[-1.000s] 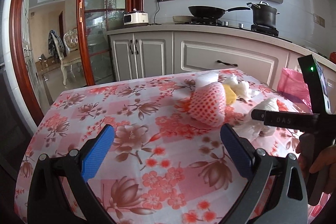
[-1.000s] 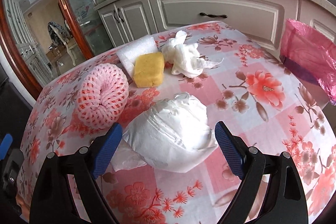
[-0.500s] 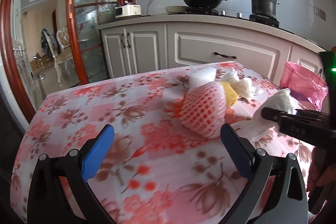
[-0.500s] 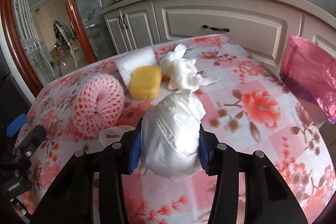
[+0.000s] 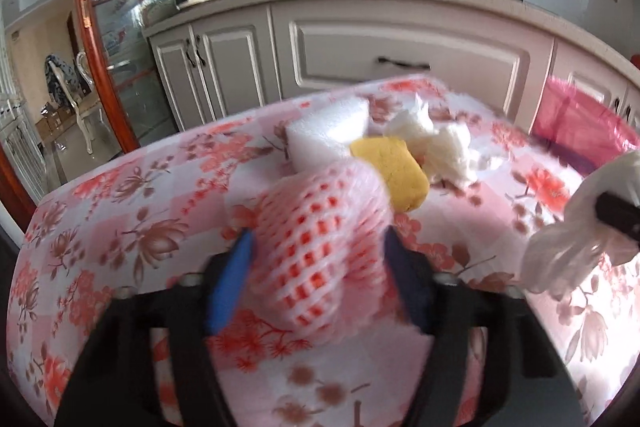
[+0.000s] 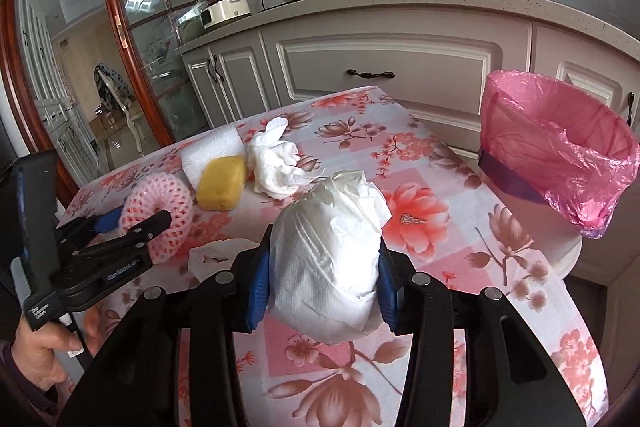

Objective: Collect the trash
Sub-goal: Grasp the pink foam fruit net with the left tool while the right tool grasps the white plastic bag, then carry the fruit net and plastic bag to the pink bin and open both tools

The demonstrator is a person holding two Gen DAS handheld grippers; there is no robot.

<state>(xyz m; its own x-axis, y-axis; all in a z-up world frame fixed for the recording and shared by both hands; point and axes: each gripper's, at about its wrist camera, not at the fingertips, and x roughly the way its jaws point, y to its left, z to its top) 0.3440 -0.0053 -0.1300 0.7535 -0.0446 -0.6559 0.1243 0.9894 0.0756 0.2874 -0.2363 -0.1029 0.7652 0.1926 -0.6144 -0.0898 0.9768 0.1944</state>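
Note:
My right gripper [image 6: 322, 293] is shut on a white crumpled plastic bag [image 6: 328, 259] and holds it above the floral table; the bag also shows in the left wrist view [image 5: 576, 227]. My left gripper [image 5: 316, 279] is closed around a pink foam net sleeve [image 5: 320, 243], which still rests on the table; it also shows in the right wrist view [image 6: 160, 211]. A yellow sponge [image 6: 222, 181], a white foam block [image 6: 210, 153] and a crumpled white tissue [image 6: 276, 163] lie on the far part of the table. A bin lined with a pink bag [image 6: 556, 155] stands at the table's right.
The table wears a pink floral cloth [image 6: 420, 155]. A torn scrap of white paper [image 6: 216, 255] lies near the front. Kitchen cabinets [image 6: 392, 67] with a wok and a pot on the hob run behind. A glass door with a red frame [image 6: 120, 27] is at the left.
My left gripper moved forward and closed around the pink foam net. My right gripper, shut on the white bag half a second ago, has lifted it higher and turned toward the bin.

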